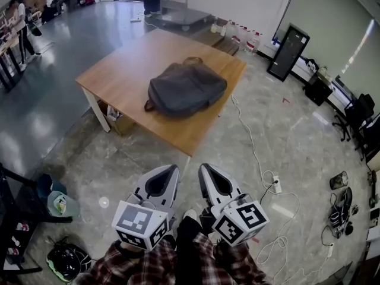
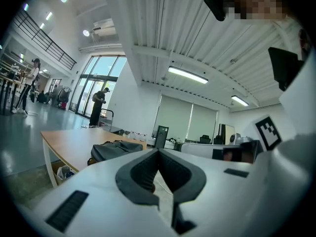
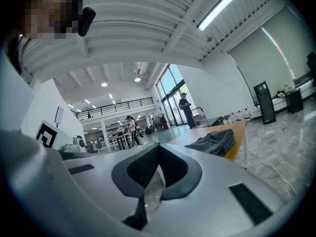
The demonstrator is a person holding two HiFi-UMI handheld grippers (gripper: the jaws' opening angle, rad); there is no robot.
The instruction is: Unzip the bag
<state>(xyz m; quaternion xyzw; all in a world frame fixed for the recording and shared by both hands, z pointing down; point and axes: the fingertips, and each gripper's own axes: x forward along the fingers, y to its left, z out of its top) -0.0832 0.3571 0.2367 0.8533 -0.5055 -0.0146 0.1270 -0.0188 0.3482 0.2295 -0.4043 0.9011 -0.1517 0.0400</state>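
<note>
A dark grey backpack lies flat on a wooden table some way ahead of me, zipped as far as I can tell. Both grippers hang low over the floor near my legs, well short of the table. My left gripper is shut, holding nothing. My right gripper is shut too, with nothing in it. In the left gripper view, the left gripper points toward the bag. In the right gripper view, the right gripper has the bag to its right on the table.
A white cable and a power strip trail over the floor right of the table. A cardboard box sits under the table. A black rack and a helmet stand at my left. A person stands far behind.
</note>
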